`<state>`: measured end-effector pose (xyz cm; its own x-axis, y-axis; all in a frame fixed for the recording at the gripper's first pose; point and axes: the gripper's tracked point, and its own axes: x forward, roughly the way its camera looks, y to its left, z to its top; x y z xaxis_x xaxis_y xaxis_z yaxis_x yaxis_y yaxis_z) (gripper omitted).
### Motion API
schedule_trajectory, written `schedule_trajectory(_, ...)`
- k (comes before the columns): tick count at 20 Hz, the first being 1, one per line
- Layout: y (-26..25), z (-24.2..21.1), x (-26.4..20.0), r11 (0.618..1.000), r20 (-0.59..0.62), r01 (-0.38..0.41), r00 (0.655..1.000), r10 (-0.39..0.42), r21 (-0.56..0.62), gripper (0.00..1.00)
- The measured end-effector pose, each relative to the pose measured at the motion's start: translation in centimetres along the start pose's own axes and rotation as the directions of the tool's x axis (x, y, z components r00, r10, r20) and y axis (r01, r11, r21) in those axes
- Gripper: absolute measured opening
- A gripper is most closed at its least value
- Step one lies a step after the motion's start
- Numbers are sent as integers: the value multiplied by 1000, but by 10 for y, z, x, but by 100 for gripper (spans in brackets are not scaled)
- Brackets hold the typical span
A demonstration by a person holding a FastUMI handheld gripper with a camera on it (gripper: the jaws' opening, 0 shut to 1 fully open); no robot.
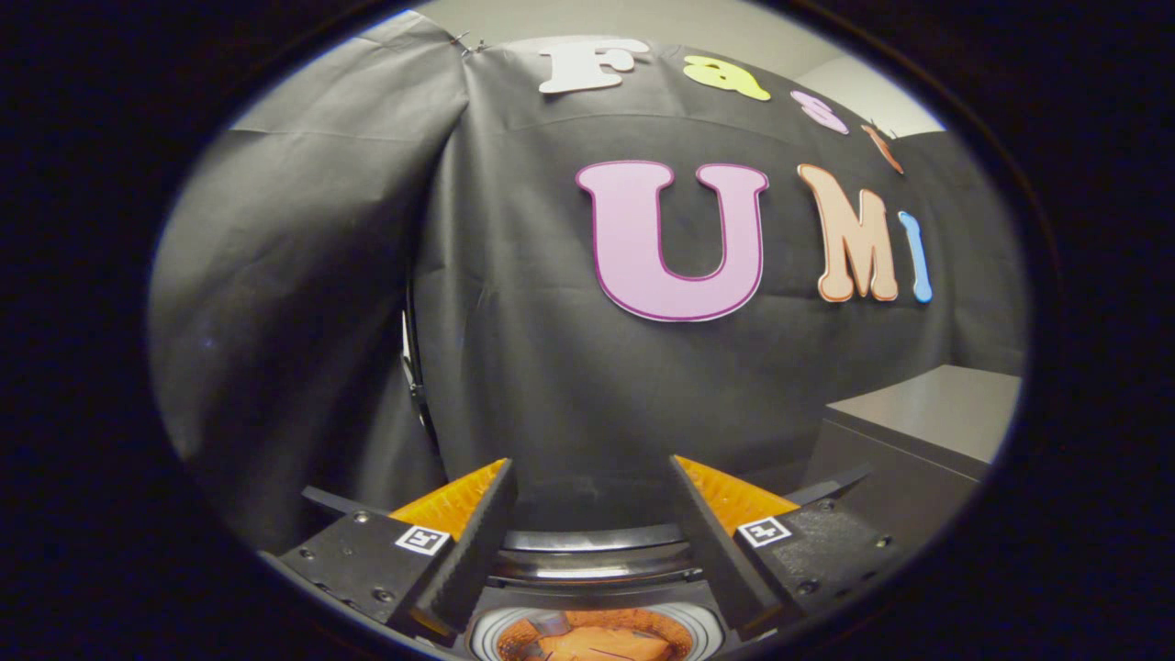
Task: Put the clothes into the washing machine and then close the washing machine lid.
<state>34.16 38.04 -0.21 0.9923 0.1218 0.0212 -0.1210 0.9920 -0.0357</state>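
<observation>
Gripper (592,477), fingers spread wide and empty, held above the washing machine (592,560) opening with orange clothes (597,643) inside; grey cabinet (927,422) to the right.

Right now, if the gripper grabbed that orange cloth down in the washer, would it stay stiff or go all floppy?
Probably floppy: the orange cloth lies crumpled with folds inside the washer's round opening. It likely weighs little and would sag and dangle from a pinch. The gripper is open above it, touching nothing.
</observation>
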Motion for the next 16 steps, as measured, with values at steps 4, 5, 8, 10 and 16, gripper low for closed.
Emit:
schedule_trajectory(4, 0, -3, -2, 1000, -18, -14, 1000, 14, 1, 98)
schedule_trajectory(5, -1, -4, -4, 1000, -20, -12, 1000, 12, 3, 98)
schedule_trajectory(8, -1, -4, -6, 1000, -15, -11, 1000, 11, -1, 99)
schedule_trajectory(10, 0, -6, -8, 1000, -15, -10, 1000, 10, -1, 99)
schedule_trajectory(16, -2, -10, -17, 1000, -11, -20, 1000, 20, 4, 99)
